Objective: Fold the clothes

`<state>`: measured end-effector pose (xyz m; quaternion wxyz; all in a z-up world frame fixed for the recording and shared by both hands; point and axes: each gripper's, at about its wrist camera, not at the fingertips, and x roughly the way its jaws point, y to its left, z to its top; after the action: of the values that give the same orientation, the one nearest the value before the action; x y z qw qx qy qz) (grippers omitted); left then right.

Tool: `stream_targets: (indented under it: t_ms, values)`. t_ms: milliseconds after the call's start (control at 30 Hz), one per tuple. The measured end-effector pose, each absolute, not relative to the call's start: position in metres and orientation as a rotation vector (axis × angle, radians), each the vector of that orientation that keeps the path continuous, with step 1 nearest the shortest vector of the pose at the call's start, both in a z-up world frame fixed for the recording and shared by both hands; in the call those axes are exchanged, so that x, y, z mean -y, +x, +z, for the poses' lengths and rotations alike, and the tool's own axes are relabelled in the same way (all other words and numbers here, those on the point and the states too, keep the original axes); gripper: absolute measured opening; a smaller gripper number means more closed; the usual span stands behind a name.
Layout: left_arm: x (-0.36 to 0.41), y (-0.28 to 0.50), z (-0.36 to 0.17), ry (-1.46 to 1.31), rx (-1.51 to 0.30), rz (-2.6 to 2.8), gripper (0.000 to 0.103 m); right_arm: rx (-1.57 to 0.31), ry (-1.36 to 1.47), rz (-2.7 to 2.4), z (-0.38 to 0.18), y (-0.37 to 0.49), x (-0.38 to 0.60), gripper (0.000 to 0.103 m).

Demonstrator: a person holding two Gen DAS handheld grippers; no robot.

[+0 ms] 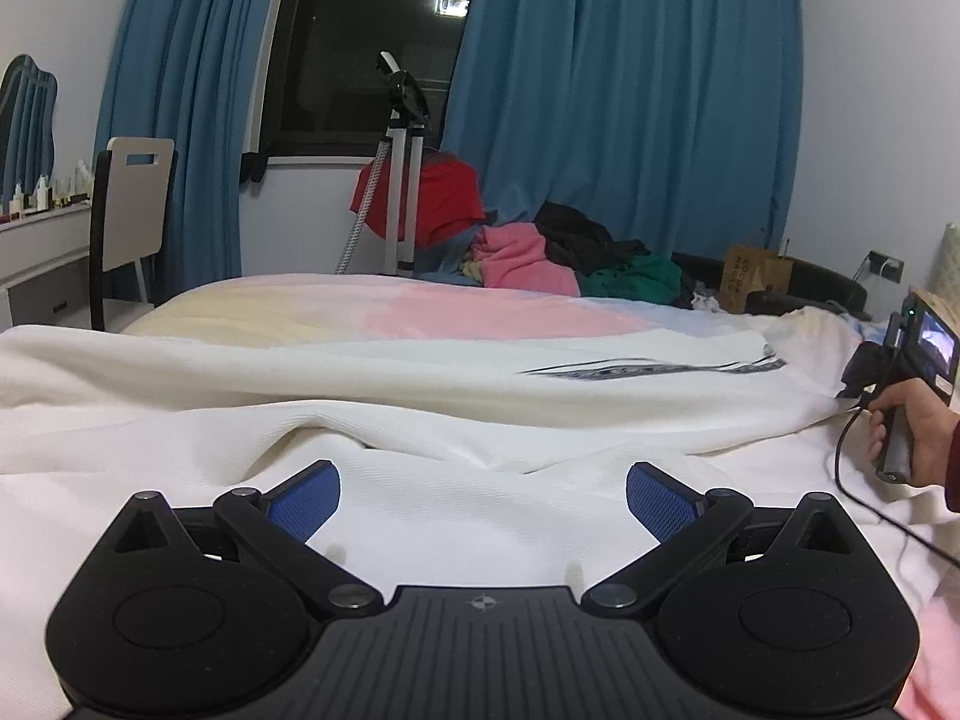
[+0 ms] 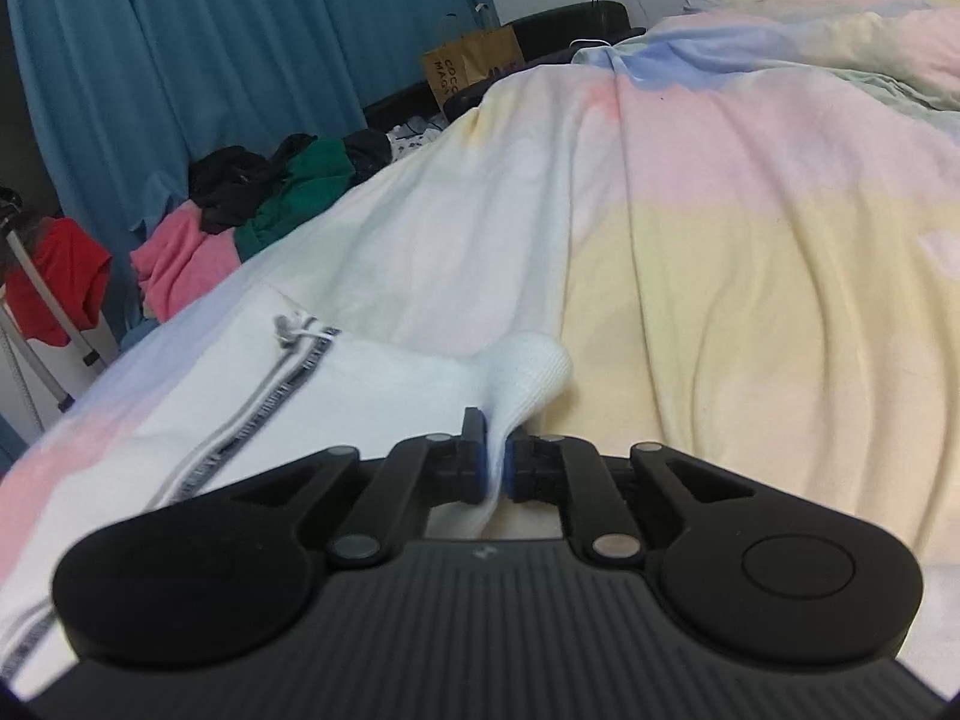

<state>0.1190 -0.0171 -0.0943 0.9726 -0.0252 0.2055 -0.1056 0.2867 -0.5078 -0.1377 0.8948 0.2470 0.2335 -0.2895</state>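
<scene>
**White garment spread on a pastel bed, one corner pinched**

The bed fills most of the room, dressed in a duvet cover of soft pink, yellow and pale blue patches. Behind it hang blue curtains, parted around a dark window. A tripod stands under the window with a red cloth draped by it. A heap of pink, black and green clothes lies beyond the far side of the bed, with a brown paper bag farther along. A white chair stands at a dressing table on the left.

The white garment, with a dark patterned stripe along it, lies rumpled across the near part of the bed. The left gripper sits above it with its blue pads spread wide, the fabric lying below and between them, untouched. The right gripper, held in a hand at the garment's far end, has its pads nearly together, pinching a ribbed white edge of the garment that stands up between them.
</scene>
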Motion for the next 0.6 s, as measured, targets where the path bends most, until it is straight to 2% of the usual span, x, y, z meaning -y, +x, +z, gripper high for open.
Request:
stream_targets:
  t_ms: [100, 133, 167, 200, 233, 267, 600]
  values:
    - [0.019, 0.119, -0.093, -0.039, -0.423, -0.215, 0.102, -0.536, 0.381, -0.608, -0.117, 0.279, 0.483, 0.012]
    - [0.020, 0.117, -0.093, -0.027, -0.420, -0.214, 0.102, -0.544, 0.338, -0.609, -0.110, 0.273, 0.474, 0.018]
    - [0.020, 0.115, -0.092, -0.016, -0.414, -0.211, 0.102, -0.540, 0.297, -0.608, -0.103, 0.265, 0.464, 0.038]
    - [0.020, 0.113, -0.091, -0.004, -0.408, -0.208, 0.102, -0.524, 0.261, -0.598, -0.094, 0.255, 0.455, 0.049]
    - [0.020, 0.111, -0.090, 0.001, -0.403, -0.207, 0.102, -0.501, 0.231, -0.580, -0.087, 0.245, 0.446, 0.068]
    - [0.021, 0.108, -0.088, 0.002, -0.400, -0.207, 0.102, -0.480, 0.209, -0.557, -0.079, 0.234, 0.437, 0.078]
    - [0.030, 0.077, -0.068, 0.055, -0.349, -0.188, 0.103, -0.423, 0.288, -0.222, -0.023, 0.110, 0.325, 0.079]
